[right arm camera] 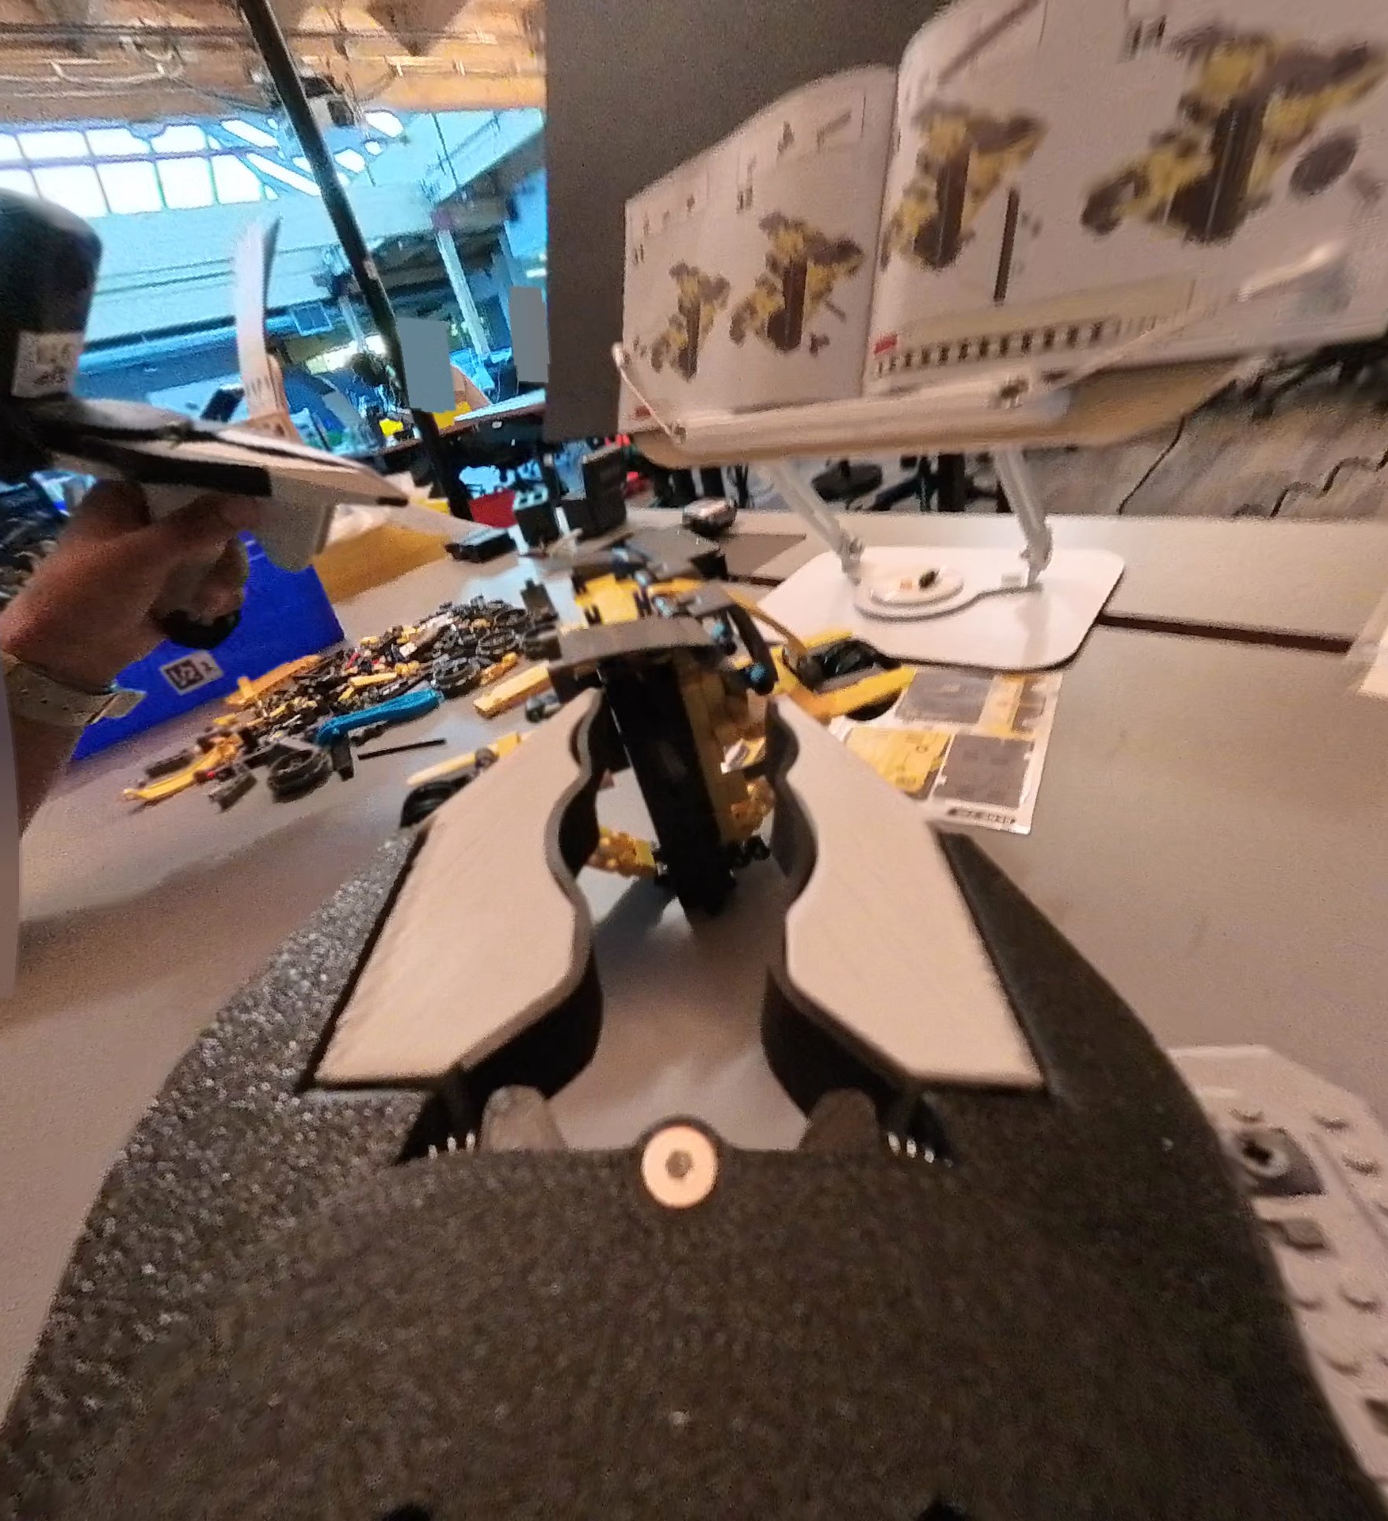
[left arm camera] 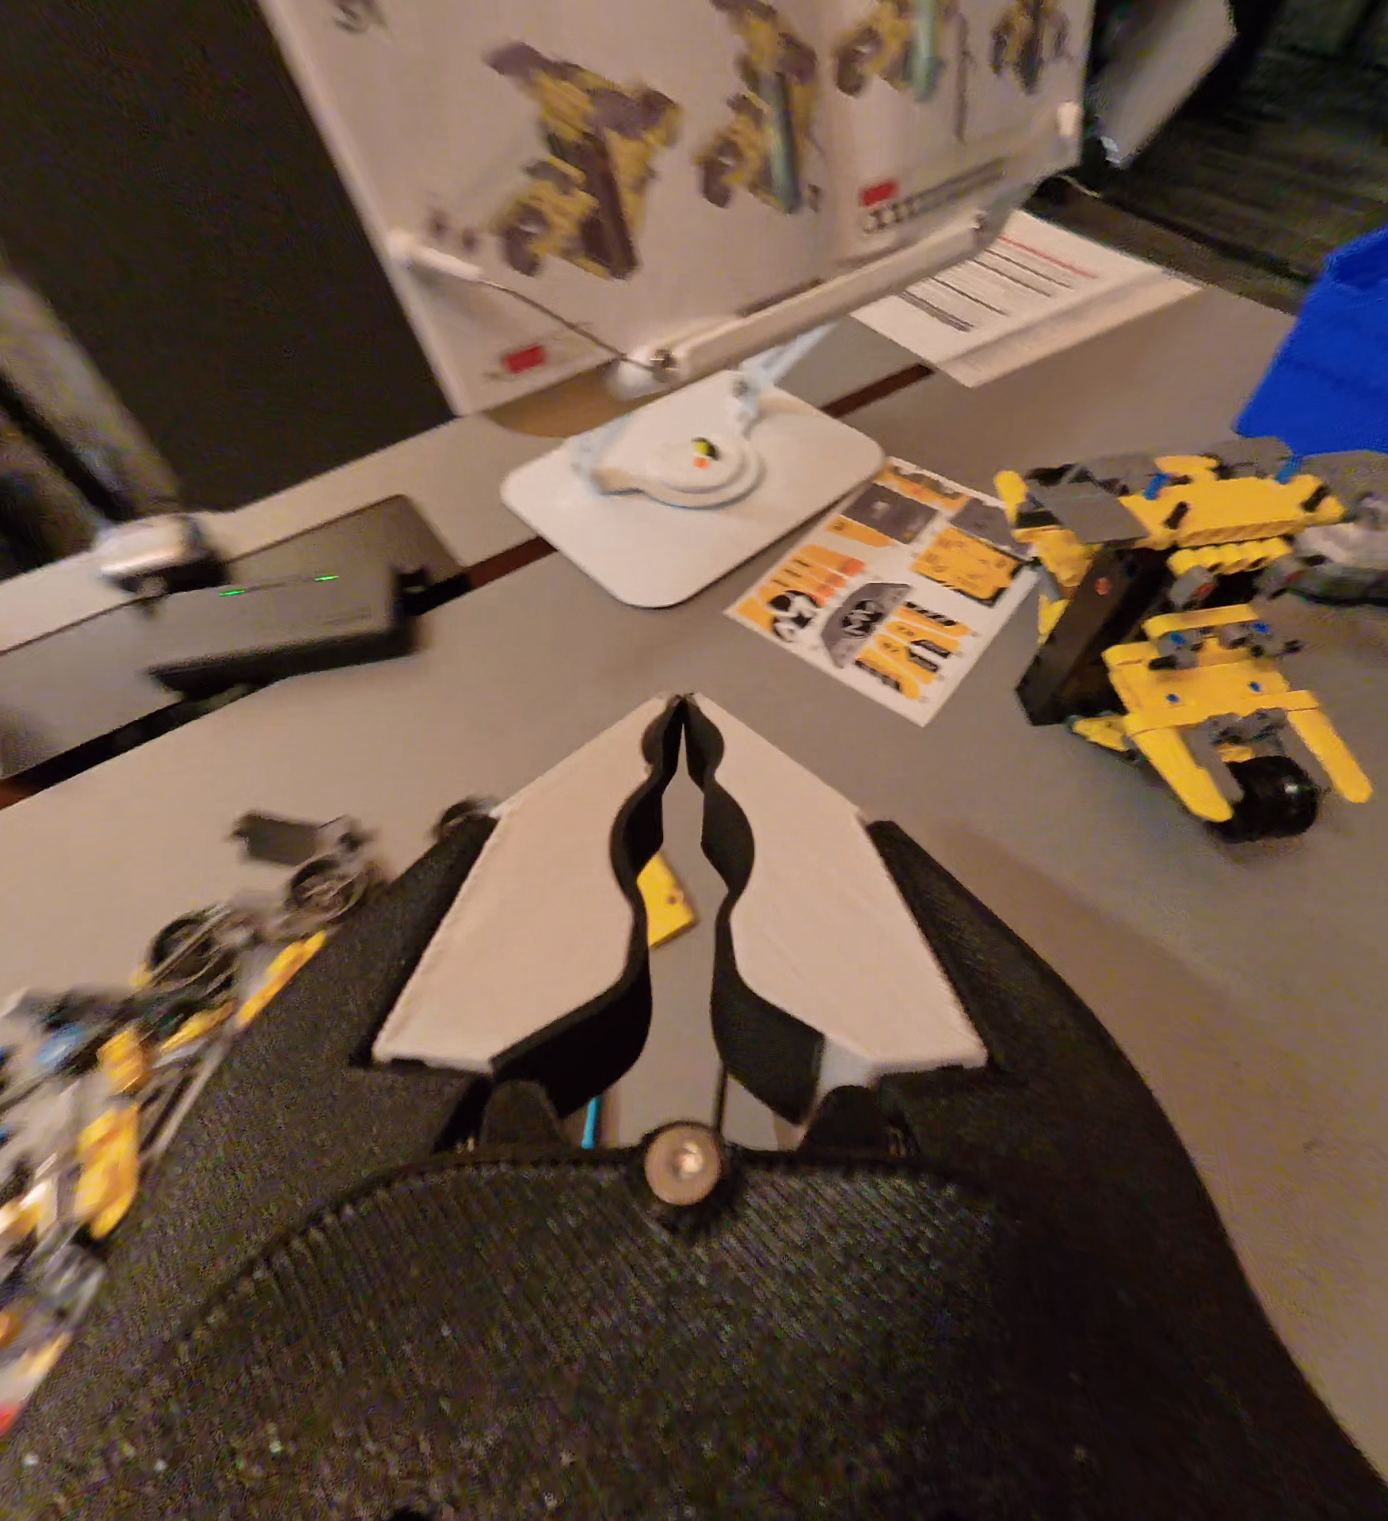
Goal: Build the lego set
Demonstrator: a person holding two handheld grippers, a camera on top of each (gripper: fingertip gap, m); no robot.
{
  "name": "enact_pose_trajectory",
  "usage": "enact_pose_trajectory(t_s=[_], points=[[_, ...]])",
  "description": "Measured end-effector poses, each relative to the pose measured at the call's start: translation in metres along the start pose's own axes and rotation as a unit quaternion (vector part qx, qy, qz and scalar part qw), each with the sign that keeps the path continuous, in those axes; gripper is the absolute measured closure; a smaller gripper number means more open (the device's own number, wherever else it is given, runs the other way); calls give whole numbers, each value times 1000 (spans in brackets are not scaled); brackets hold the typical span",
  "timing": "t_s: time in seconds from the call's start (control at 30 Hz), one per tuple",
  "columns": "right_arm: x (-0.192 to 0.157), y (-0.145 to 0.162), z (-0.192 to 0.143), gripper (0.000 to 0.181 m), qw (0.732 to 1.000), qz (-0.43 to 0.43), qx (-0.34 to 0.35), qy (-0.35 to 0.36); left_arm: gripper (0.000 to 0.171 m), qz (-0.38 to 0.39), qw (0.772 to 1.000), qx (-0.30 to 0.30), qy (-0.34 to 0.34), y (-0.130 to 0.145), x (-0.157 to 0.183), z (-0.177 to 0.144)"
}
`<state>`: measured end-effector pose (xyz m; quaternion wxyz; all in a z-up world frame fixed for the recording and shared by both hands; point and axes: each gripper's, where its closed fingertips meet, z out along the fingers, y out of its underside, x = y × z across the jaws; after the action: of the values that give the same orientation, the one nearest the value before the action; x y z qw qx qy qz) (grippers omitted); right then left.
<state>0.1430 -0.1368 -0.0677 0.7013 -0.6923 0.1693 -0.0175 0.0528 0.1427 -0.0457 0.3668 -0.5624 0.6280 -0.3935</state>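
My left gripper [left arm camera: 682,701] is shut with nothing between its pads, and is held above the grey table [left arm camera: 510,700]. A small yellow piece [left arm camera: 666,905] lies on the table below its fingers. It also shows in the right wrist view [right arm camera: 394,494], held by a hand at the upper left, fingers together. My right gripper [right arm camera: 687,708] is shut on a yellow and black brick model [right arm camera: 674,765] that stands on the table between its fingers. The same model [left arm camera: 1168,617] shows at the right of the left wrist view.
A pile of loose yellow and black parts [right arm camera: 361,683] lies left of the model. An open instruction booklet [right arm camera: 1003,230] rests on a white stand [right arm camera: 1003,609] at the back. A sticker sheet [right arm camera: 970,741], a blue bin [left arm camera: 1374,329] and a black box [left arm camera: 279,617] are nearby. The tips of one gripper are about 30 cm away from the tips of the other.
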Motion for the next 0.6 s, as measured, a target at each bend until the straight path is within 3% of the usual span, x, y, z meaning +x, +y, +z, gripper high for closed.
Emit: enact_pose_trajectory(t_s=[0.1, 0.2, 0.27, 0.33, 0.43, 0.6], points=[[-8, -17, -8, 148, 998, -54, 37, 3, 171, -6, 998, 12, -59, 18, -20, -35], [-25, -38, -18, 165, 988, -112, 102, -5, 171, -14, 994, -18, -107, 56, -42, -66], [-51, -60, -24, 168, 981, -109, 157, -36, 171, -24, 989, -61, -133, 88, -57, -85], [-86, -70, -19, 173, 976, -116, 166, -79, 171, -42, 985, -79, -145, 112, -67, -103], [-140, -54, 9, 180, 974, -128, 115, -146, 171, -72, 982, -81, -153, 139, -73, -127], [-210, 16, 64, 173, 965, -78, -38, -248, 170, -77, 965, -67, -243, 184, -99, -155]])
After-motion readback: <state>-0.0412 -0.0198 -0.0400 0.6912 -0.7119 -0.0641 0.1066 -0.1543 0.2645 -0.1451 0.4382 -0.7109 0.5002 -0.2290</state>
